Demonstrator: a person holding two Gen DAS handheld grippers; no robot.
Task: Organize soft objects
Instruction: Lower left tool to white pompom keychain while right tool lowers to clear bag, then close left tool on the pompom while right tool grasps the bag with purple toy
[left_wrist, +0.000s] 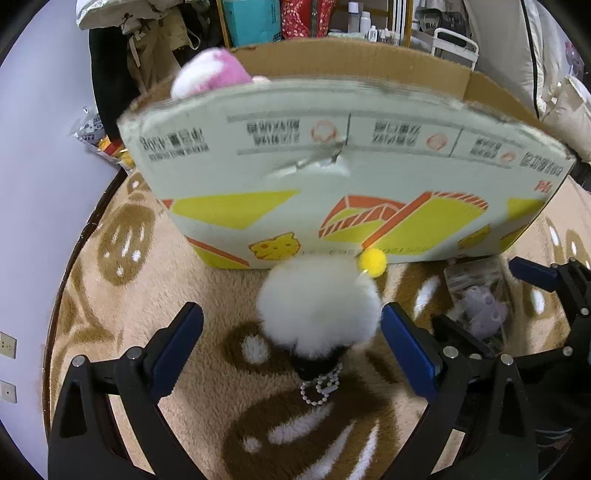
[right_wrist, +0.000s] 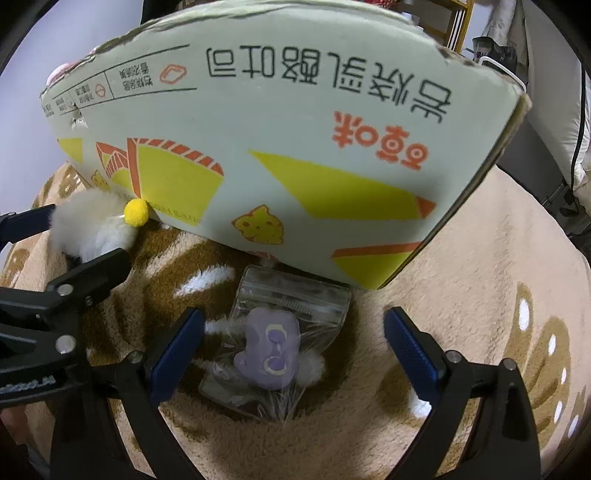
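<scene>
1. The fluffy white pompom charm (left_wrist: 319, 302), with its yellow ball and bead chain, lies on the brown-patterned plush blanket (left_wrist: 110, 317) against the printed cardboard box (left_wrist: 332, 177), between the left gripper's (left_wrist: 291, 347) released jaws.
2. It looks featherlight and squashy; pinch across its round middle.
3. The right gripper (right_wrist: 293, 352), jaws likewise spread, straddles a clear zip bag holding a purple soft toy (right_wrist: 271, 350); the film looks slippery, so grip the toy through it.

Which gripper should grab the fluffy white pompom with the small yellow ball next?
Left. The left gripper is open with the fluffy white pompom already between its blue pads. The right gripper is open over the clear bag holding a purple plush, farther from the pompom.
</scene>
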